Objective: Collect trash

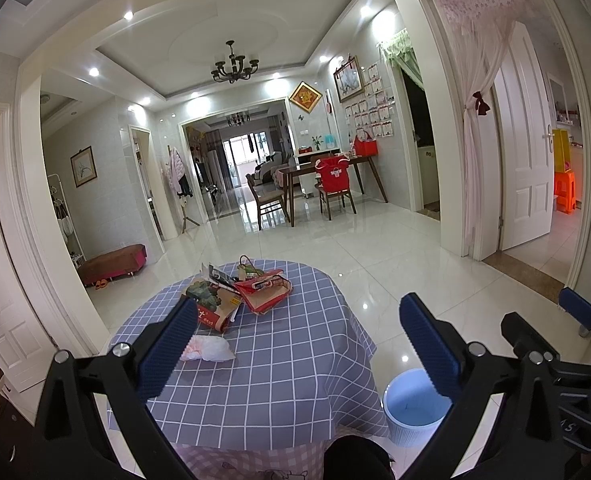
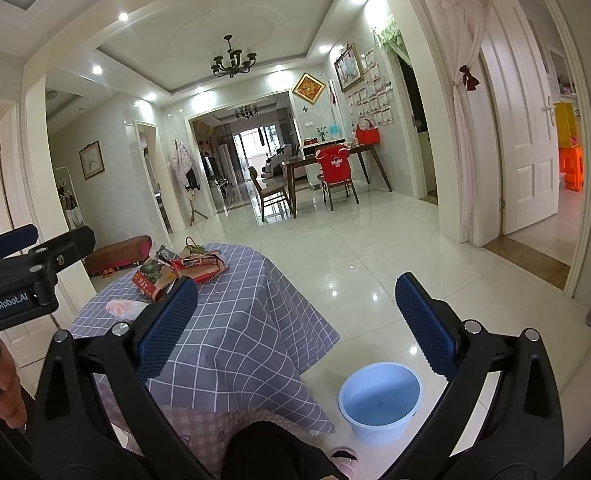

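Note:
A small table under a blue-grey checked cloth (image 1: 279, 360) (image 2: 239, 320) carries the trash. At its far side lies a heap of red and brown snack wrappers (image 1: 263, 290) (image 2: 199, 266) beside a red box with a green picture (image 1: 207, 304) (image 2: 149, 276). A crumpled pink-white plastic bag (image 1: 209, 348) (image 2: 121, 307) lies nearer. A pale blue bin (image 1: 413, 408) (image 2: 379, 402) stands on the floor to the table's right. My left gripper (image 1: 299, 344) hangs open above the table's near half. My right gripper (image 2: 295, 324) is open over the table's right edge. Both hold nothing.
Glossy white tile floor (image 1: 375, 248) stretches beyond the table toward a dining table with chairs (image 1: 327, 184). A low bench (image 1: 113, 262) sits at the left wall. A white door and doorway (image 2: 527, 152) stand to the right. A hand (image 2: 7, 384) grips the left tool.

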The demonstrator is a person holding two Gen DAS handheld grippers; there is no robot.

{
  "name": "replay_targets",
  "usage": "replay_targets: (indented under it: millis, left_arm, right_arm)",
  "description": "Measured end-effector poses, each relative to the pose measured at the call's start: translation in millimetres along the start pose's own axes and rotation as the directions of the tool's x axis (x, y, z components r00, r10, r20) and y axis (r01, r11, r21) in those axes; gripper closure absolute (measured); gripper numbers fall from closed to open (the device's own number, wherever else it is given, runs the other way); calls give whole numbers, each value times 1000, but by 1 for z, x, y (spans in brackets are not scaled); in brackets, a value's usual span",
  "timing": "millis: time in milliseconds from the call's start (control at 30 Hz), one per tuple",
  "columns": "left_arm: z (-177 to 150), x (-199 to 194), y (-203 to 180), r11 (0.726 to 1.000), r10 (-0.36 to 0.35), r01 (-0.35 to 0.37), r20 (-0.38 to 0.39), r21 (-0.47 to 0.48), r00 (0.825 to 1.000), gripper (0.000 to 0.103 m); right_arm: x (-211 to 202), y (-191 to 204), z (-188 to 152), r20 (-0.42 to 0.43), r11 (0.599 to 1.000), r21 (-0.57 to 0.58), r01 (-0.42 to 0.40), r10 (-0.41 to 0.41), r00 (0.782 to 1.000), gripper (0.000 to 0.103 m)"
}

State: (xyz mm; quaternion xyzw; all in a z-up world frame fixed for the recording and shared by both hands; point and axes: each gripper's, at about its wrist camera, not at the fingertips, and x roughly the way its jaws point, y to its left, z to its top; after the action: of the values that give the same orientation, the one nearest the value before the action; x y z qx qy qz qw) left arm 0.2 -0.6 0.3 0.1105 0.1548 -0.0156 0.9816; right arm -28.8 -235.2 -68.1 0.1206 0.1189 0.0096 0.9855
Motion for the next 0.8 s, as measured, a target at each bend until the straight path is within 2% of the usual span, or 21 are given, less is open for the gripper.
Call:
replay_targets:
  millis: [367,400,500,800]
  left_arm:
    - [-4,3,-11,1000,11,-11,-3,0,1000,4]
    - [-4,3,-11,1000,12,-12,-3,2,1000,4]
    - [-8,4,-10,1000,11,-10,-6,2,1000,4]
    - [-8,4,-6,1000,12,-12,-6,4,1000,4]
  right_arm:
    - [3,6,-5,-3,1000,2,2,-2,1000,6]
    - [8,3,-19,-6,1000,3,1,-1,1000,6]
    - [7,5,-27,-7,1000,3,-4,4,1000,6]
    - [8,6,-34,-16,1000,11,-8,8,1000,6]
